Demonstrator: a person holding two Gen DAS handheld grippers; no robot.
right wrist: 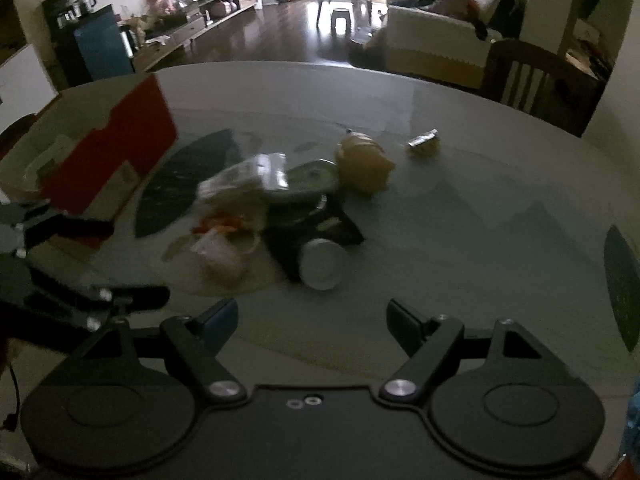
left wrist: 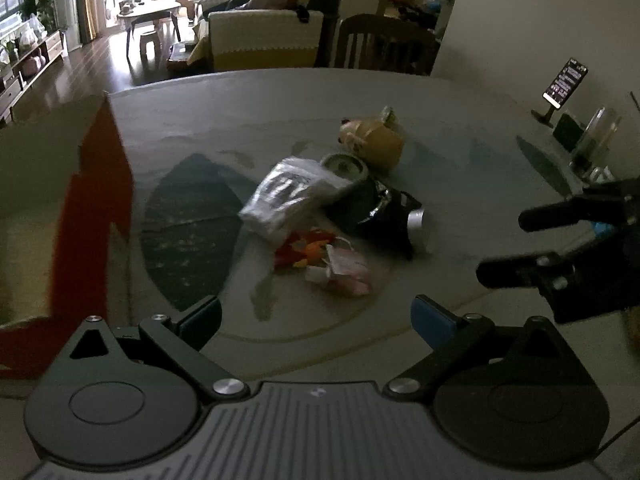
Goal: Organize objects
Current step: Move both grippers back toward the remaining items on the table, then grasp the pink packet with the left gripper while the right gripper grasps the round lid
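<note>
A pile of small items lies mid-table: a silver-white packet (left wrist: pixel 288 196) (right wrist: pixel 244 184), a round tin (left wrist: pixel 346 166) (right wrist: pixel 312 180), a yellow soft item (left wrist: pixel 372 140) (right wrist: pixel 364 164), a black pouch (left wrist: pixel 384 208) (right wrist: pixel 320 228) with a silver cap (left wrist: pixel 416 222) (right wrist: pixel 320 264), an orange-red packet (left wrist: pixel 304 250) and a pink pouch (left wrist: pixel 346 272) (right wrist: pixel 218 256). A small foil-wrapped piece (right wrist: pixel 424 142) sits apart, behind them. My left gripper (left wrist: pixel 316 316) (right wrist: pixel 116 262) hangs open and empty before the pile. My right gripper (right wrist: pixel 312 320) (left wrist: pixel 520 240) is open too, holding nothing.
A red and cardboard-coloured box (left wrist: pixel 92 220) (right wrist: pixel 116 152) stands at the table's left. A phone on a stand (left wrist: pixel 564 82) and a glass jar (left wrist: pixel 596 140) sit at the right edge. A wooden chair (right wrist: pixel 528 76) stands behind the table (right wrist: pixel 480 208).
</note>
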